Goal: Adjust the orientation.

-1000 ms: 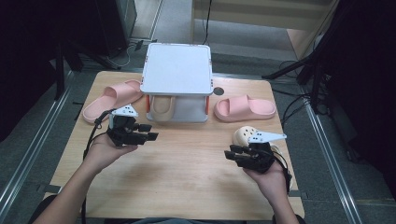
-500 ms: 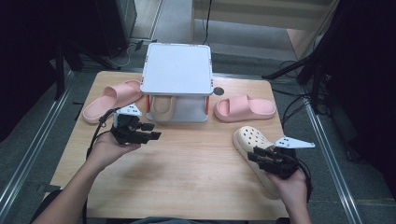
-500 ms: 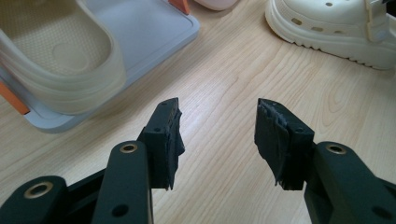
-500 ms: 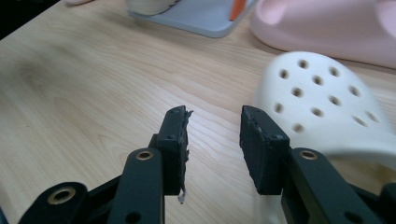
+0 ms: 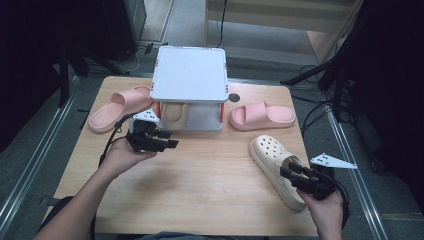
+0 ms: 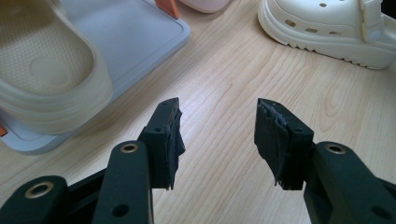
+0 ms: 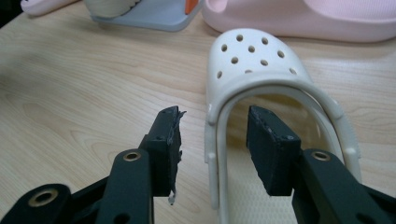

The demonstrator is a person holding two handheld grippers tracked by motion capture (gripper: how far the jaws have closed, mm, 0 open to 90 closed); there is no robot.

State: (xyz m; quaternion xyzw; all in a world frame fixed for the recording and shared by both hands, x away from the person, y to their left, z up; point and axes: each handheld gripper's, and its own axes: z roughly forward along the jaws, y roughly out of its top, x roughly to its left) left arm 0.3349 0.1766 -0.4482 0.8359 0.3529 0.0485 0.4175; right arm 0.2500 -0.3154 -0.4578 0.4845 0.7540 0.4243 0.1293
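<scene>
A cream clog (image 5: 272,155) lies flat on the right of the wooden table (image 5: 210,190), toe pointing away. My right gripper (image 5: 290,172) is at its heel end. Its jaws have just been opening and now straddle the clog's (image 7: 257,60) left side wall and strap without pressing on them; the right gripper (image 7: 212,140) is open. My left gripper (image 5: 170,141) hovers open and empty over bare wood (image 6: 217,140), just in front of a grey two-level rack (image 5: 189,75). A second cream clog (image 6: 42,79) sits on the rack's lower shelf.
Two pink slippers flank the rack, one at the left (image 5: 117,107) and one at the right (image 5: 262,116), just beyond the clog. A small dark round spot (image 5: 233,97) marks the tabletop beside the rack. Cables trail off the table's right side.
My right hand carried the cream clog right and toward the near edge, set it flat on the table, and its jaws spread apart. The left hand barely moved.
</scene>
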